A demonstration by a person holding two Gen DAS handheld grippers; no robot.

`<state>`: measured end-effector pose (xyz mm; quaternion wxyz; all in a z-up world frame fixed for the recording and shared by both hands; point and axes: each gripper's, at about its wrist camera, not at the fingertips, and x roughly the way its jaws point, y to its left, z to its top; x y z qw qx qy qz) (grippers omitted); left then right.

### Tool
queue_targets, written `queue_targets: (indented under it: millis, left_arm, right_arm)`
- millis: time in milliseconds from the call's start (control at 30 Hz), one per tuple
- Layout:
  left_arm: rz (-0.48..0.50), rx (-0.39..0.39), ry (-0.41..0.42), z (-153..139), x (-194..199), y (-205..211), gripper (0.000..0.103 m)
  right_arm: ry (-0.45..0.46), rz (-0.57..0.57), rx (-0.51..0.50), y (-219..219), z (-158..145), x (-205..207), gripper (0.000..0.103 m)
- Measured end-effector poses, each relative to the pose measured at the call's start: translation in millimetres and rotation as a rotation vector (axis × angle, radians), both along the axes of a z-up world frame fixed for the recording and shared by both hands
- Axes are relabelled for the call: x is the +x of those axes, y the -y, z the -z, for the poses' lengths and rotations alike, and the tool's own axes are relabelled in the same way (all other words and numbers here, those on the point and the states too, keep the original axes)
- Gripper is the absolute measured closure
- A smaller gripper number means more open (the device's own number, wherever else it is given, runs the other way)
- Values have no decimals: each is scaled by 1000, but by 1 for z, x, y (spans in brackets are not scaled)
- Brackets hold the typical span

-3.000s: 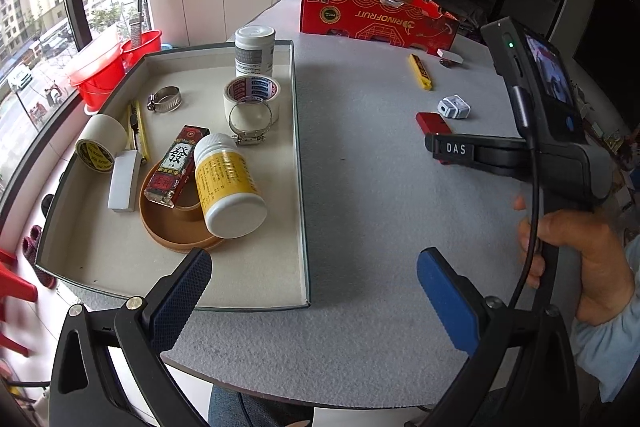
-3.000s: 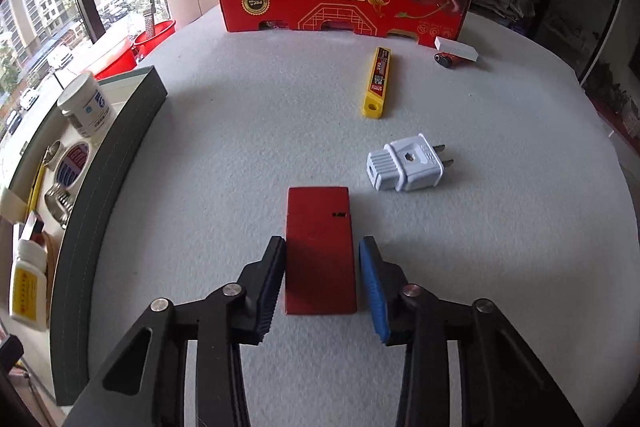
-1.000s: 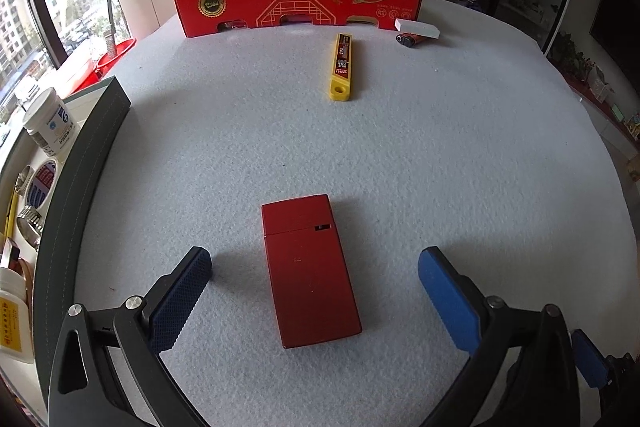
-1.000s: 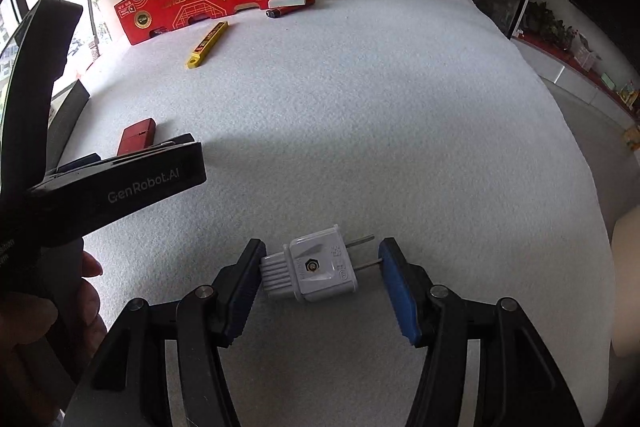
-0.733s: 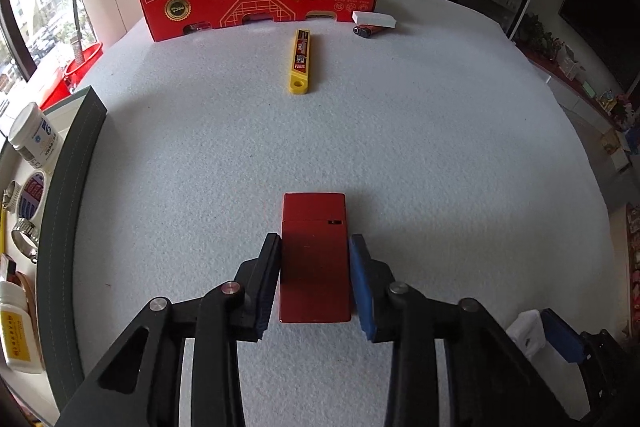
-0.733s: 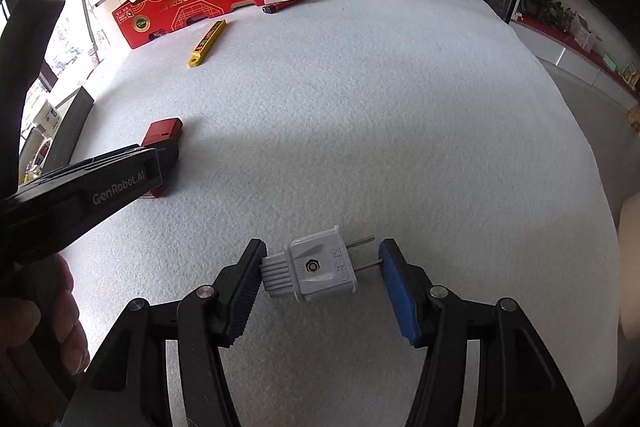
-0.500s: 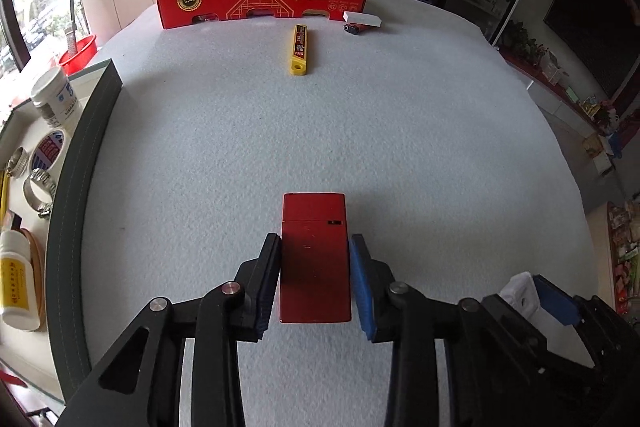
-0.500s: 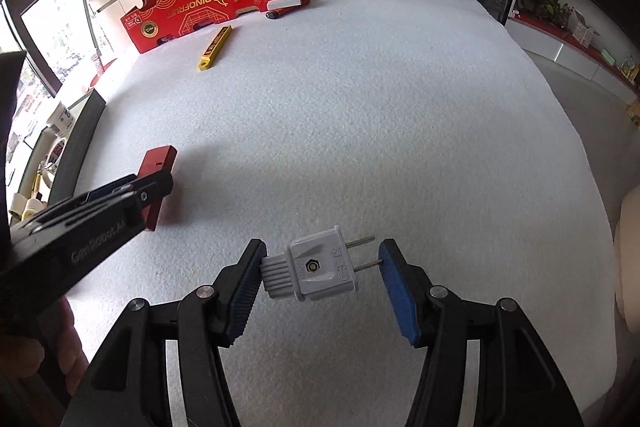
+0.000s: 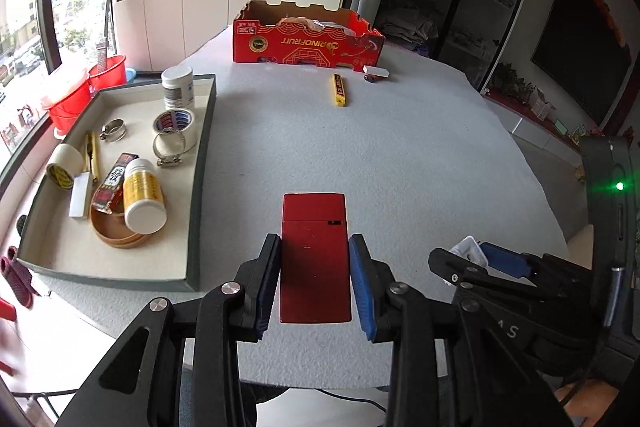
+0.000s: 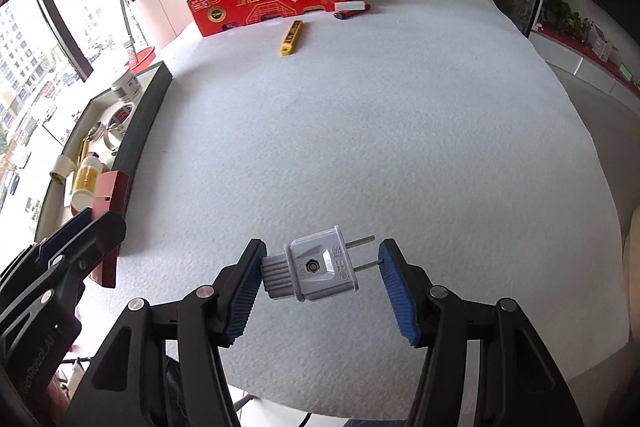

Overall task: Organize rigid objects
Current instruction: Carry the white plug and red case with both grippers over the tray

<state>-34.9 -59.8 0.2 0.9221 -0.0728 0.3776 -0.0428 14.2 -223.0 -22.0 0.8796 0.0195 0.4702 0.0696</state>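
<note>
My left gripper [image 9: 314, 277] is shut on a flat red box [image 9: 314, 255] and holds it above the table near its front edge, right of the grey tray [image 9: 202, 163]. My right gripper [image 10: 320, 281] is shut on a white plug [image 10: 316, 269], held end to end, prongs against the right pad, above the table. In the right wrist view the left gripper [image 10: 72, 239] with the red box [image 10: 112, 193] is at the left beside the tray [image 10: 146, 119]. In the left wrist view the right gripper [image 9: 486, 259] is at the lower right.
The tray holds pill bottles [image 9: 142, 193], tape rolls [image 9: 174, 123], hose clamps and other small items. A yellow utility knife [image 9: 340, 90], a lighter and small white box [image 9: 376, 73] lie by the red cardboard box [image 9: 306, 41] at the table's far end.
My left gripper closed on the red box and lifted it back and up, bringing the tray into view. My right gripper lifted the plug off the table.
</note>
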Motion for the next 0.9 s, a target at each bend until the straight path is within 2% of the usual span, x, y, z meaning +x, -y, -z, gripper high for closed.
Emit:
queue_targets:
  millis: [267, 500, 900]
  left_arm:
    - [-72, -37, 19, 2, -28, -46, 66]
    - [-161, -95, 45, -1, -41, -95, 66]
    - [-357, -108, 69, 2, -53, -179, 66]
  right_arm:
    - [1, -99, -21, -56, -4, -19, 44]
    - [7, -163, -30, -96, -15, -15, 44]
    - [52, -306, -34, -176, -41, -6, 44]
